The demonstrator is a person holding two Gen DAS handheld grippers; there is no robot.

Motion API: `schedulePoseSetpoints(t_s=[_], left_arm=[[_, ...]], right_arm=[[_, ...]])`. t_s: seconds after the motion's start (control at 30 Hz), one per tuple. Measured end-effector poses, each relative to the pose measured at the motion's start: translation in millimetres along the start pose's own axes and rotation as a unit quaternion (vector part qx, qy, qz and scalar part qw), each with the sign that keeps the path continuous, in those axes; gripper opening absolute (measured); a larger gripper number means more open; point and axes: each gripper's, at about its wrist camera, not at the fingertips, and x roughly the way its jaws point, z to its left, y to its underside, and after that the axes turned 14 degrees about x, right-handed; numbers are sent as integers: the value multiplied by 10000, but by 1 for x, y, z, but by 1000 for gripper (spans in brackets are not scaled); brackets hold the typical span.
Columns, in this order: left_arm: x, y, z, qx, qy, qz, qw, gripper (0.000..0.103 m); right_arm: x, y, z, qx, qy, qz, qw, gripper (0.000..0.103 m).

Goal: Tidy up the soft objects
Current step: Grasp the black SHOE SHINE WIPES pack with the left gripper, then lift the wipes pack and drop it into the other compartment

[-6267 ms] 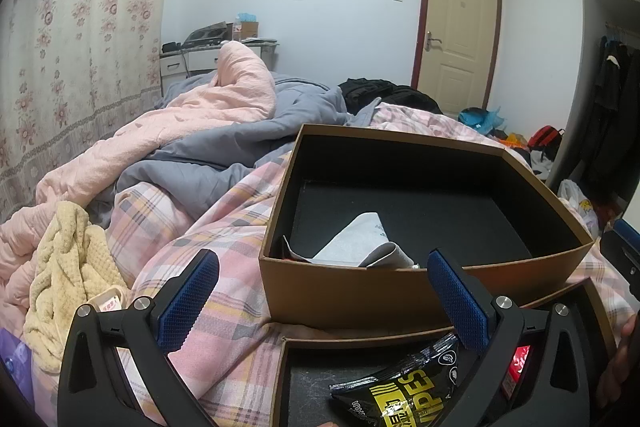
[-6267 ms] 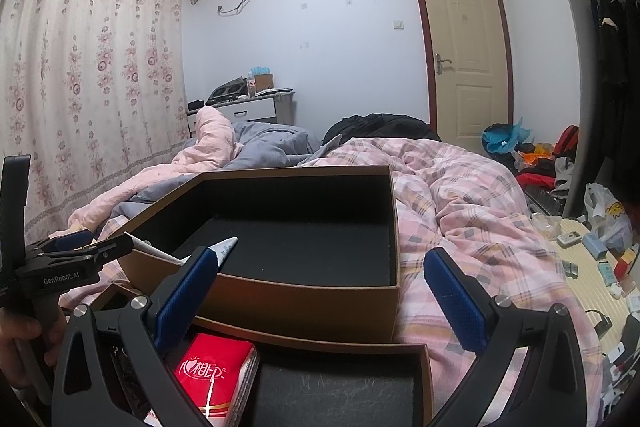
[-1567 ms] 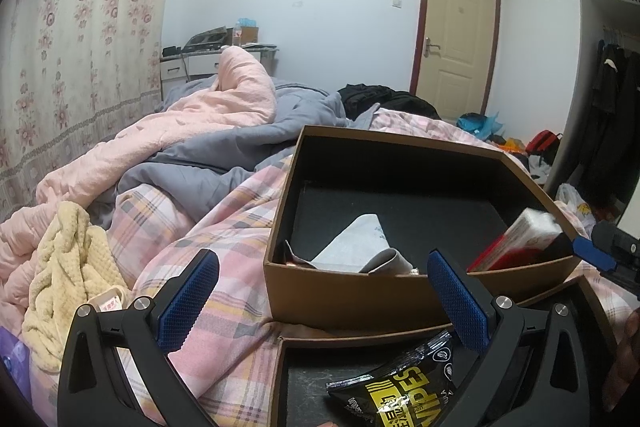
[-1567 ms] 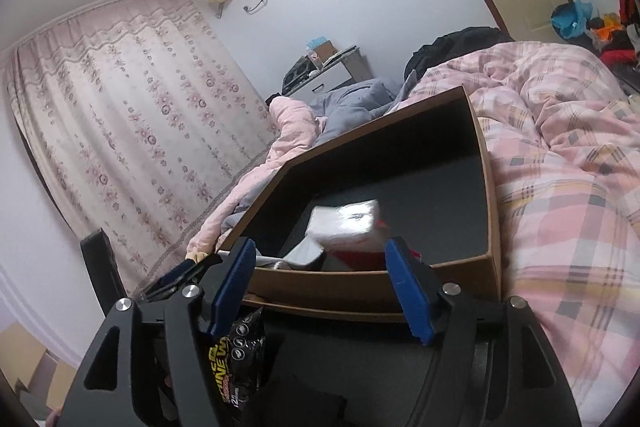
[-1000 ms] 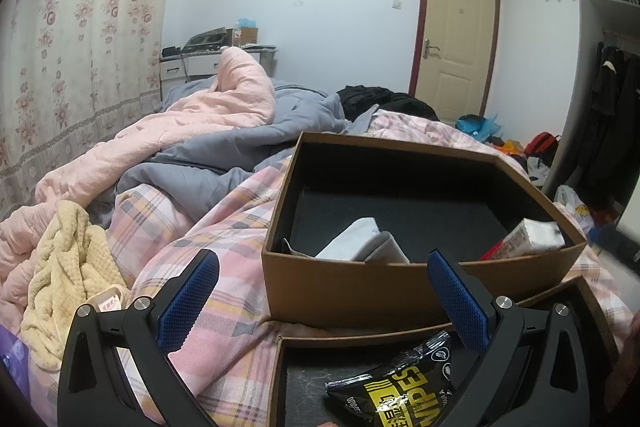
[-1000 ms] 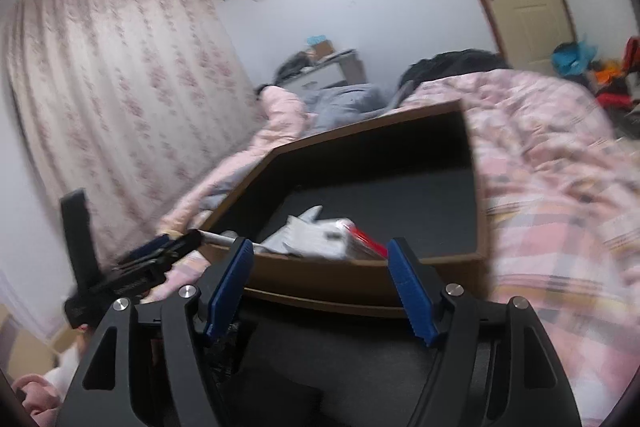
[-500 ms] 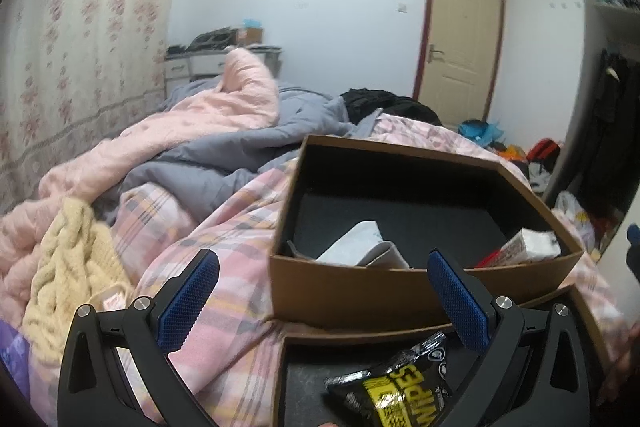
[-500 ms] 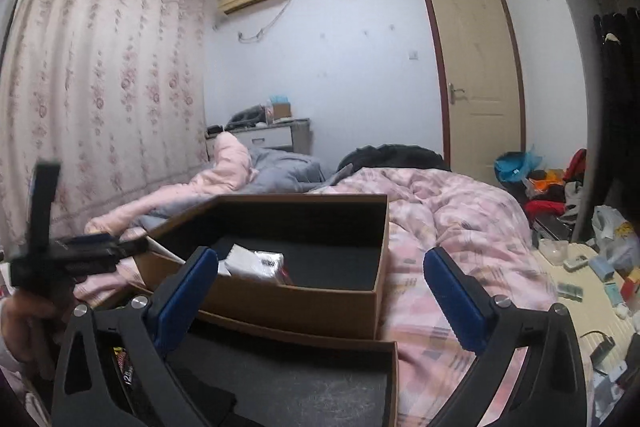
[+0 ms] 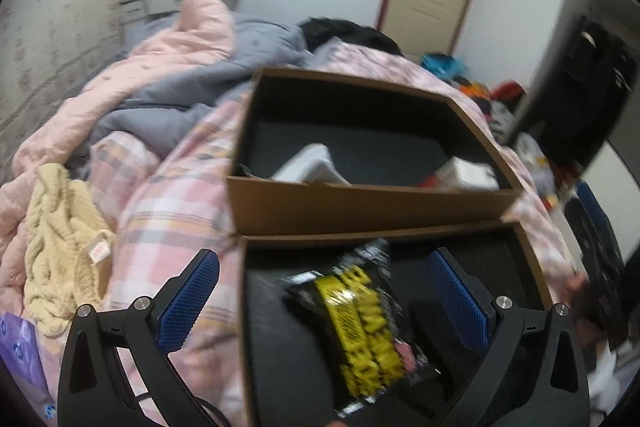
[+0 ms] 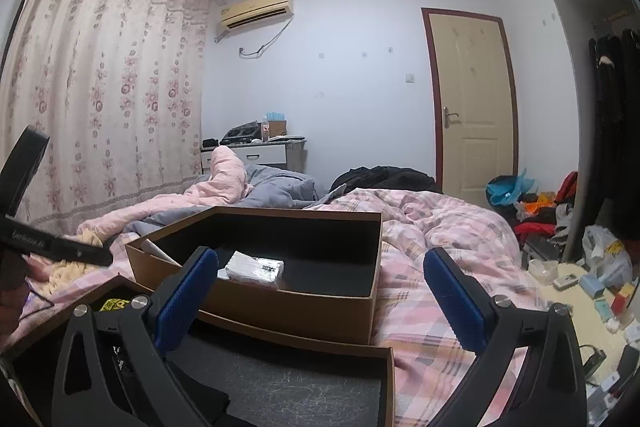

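Two brown boxes with black insides lie on the bed. The far box (image 9: 372,203) (image 10: 280,303) holds a white folded item (image 9: 308,167) and a white-and-red tissue pack (image 9: 468,173) (image 10: 254,269). The near box (image 9: 256,327) (image 10: 384,379) holds a black-and-yellow wipes pack (image 9: 356,319) (image 10: 114,303). My left gripper (image 9: 324,299) is open and empty just above the wipes pack. My right gripper (image 10: 320,295) is open and empty above the near box, level with the far box's front wall.
A cream knitted cloth (image 9: 60,247) and a purple pack (image 9: 18,351) lie left of the boxes on the pink plaid quilt (image 9: 176,203). Pink and grey duvets (image 9: 168,67) are heaped behind. Clutter covers the floor at right (image 10: 592,279).
My right gripper let go of the tissue pack in the far box, opened and drew back. My left gripper has tipped down and forward over the wipes pack; its view is blurred.
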Motion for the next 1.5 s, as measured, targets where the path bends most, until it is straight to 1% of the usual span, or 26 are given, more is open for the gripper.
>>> schedulePoseSetpoints(t_s=[0.07,0.17,0.2,0.23,0.27,0.3,0.37,0.5,0.63,0.7,0.8,1.0,1.1,1.13,1.17,1.2,1.23,1.27,1.33,1.4,1.5], left_arm=[[5,0,-10,159,222,203,9994,103],[22,4,-22,336,486,686,9959,103],[27,7,-28,430,510,846,9942,103],[30,8,-32,518,460,962,9929,103],[34,10,-38,641,317,1135,9910,103],[36,11,-43,744,208,1215,9896,103],[39,13,-50,850,132,1251,9884,103],[45,17,-56,802,105,1371,9873,103],[58,22,-56,682,97,1706,9829,103],[64,25,-53,530,91,1853,9812,103],[64,27,-52,430,67,1883,9811,103],[61,28,-56,451,138,1972,9792,103],[61,26,-46,271,320,1873,9814,102],[59,25,-44,203,373,1817,9824,94],[57,25,-42,176,303,1796,9831,79],[55,25,-42,195,223,1794,9833,72],[53,24,-43,219,216,1789,9834,54],[52,23,-42,222,194,1797,9833,47],[48,22,-41,194,227,1748,9841,46],[44,23,-32,159,276,1672,9854,45],[31,24,-27,169,187,1469,9888,45]], right_arm=[[0,1,-1,44,-6,15,10000,102],[-1,4,4,17,-7,24,10000,102],[-1,4,4,4,-5,23,10000,102],[-1,5,6,-17,2,26,10000,102],[-1,5,6,-32,8,30,10000,102],[-1,5,7,-47,11,39,10000,102],[0,5,7,-52,28,56,10000,102],[0,4,6,-40,30,67,10000,102],[1,4,6,-52,34,68,10000,102],[1,4,5,-49,34,70,10000,102],[1,4,5,-48,31,73,10000,102],[1,4,6,-49,35,72,10000,102],[1,5,6,-55,46,79,9999,102],[1,5,6,-57,47,85,9999,102],[1,5,6,-62,49,85,9999,102],[1,5,6,-64,49,84,9999,102],[1,5,6,-61,48,85,9999,102],[1,5,6,-58,49,87,9999,102],[1,5,6,-57,51,90,9999,102],[1,5,6,-63,54,84,9999,102],[2,6,5,-68,66,83,9999,102]])
